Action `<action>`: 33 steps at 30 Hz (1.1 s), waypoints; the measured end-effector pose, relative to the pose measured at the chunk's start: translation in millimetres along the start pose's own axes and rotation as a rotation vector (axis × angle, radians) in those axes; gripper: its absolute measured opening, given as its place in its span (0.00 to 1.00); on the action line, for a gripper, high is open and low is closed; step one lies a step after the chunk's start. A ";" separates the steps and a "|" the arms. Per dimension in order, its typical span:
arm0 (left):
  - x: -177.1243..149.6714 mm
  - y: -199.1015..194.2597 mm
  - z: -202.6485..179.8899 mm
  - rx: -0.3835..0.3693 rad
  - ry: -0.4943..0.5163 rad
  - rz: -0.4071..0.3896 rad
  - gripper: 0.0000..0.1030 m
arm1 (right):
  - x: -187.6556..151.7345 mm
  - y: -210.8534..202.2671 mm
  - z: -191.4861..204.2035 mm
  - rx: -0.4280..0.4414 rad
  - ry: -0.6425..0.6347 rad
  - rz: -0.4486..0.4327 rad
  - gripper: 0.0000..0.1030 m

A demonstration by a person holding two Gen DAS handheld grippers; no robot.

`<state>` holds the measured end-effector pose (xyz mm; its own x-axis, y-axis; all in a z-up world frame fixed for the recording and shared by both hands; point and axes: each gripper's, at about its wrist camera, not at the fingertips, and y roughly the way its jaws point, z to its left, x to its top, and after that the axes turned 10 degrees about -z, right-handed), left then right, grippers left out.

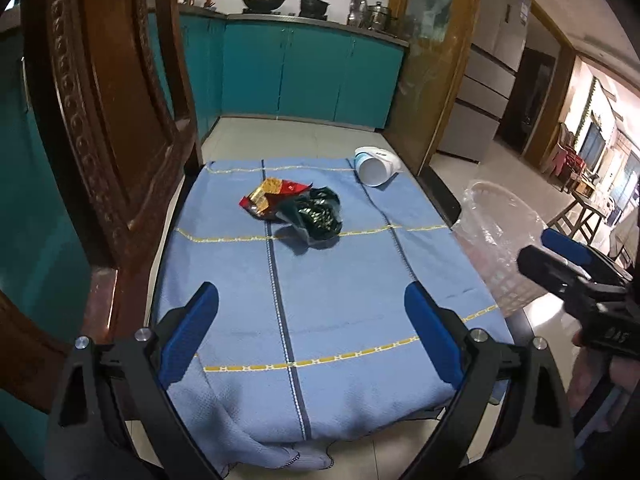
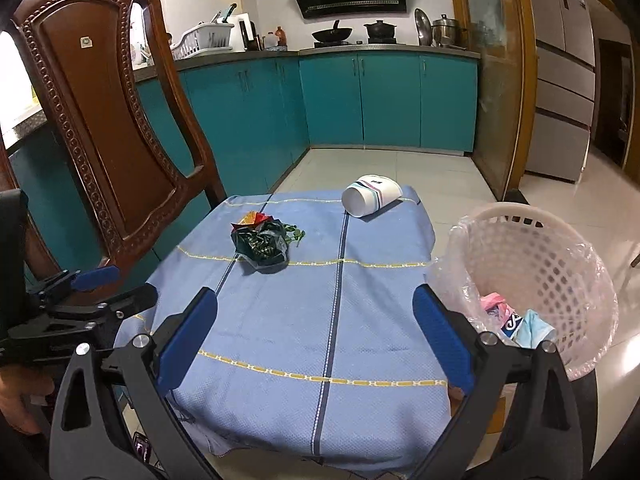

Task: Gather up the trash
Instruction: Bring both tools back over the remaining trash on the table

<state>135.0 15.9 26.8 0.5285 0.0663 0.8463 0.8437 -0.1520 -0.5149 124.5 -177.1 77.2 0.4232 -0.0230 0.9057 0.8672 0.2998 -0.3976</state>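
Blue cloth (image 1: 340,300) lies below both tools (image 1: 311,334) (image 2: 315,338), spread wide, holding nothing.

- The left gripper (image 1: 312,300) is held low and level, its blue-padded jaws spread wide with nothing between them.
- The right gripper (image 2: 316,308) sits alongside it, jaws equally wide apart and bare.

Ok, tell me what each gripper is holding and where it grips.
Nothing is held. The left gripper and the right gripper are both open, above the blue cloth, with nothing between their fingers.
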 end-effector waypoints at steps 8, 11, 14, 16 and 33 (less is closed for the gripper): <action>1.4 -4.2 -4.4 -0.018 0.002 -0.010 0.91 | -0.5 4.4 -2.6 -0.012 0.001 0.006 0.93; 1.9 -5.9 -2.9 -0.015 -0.003 -0.012 0.91 | -0.9 6.2 -1.4 -0.008 -0.005 0.005 0.93; 2.8 -5.9 -1.8 -0.014 -0.007 -0.013 0.91 | -2.7 8.3 -0.7 -0.006 -0.015 0.012 0.93; 3.0 -6.2 -2.9 -0.016 -0.005 -0.011 0.91 | -3.7 8.6 -0.6 -0.006 -0.018 0.014 0.93; -3.7 54.4 -16.7 0.039 -0.050 0.078 0.91 | 4.6 11.7 -19.1 -0.040 0.036 -0.013 0.93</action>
<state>177.4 -9.0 -2.0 0.5961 0.1048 0.7961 0.8022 -0.1206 -0.5848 141.7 -191.9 73.9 0.4201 -0.0612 0.9054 0.8822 0.2611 -0.3918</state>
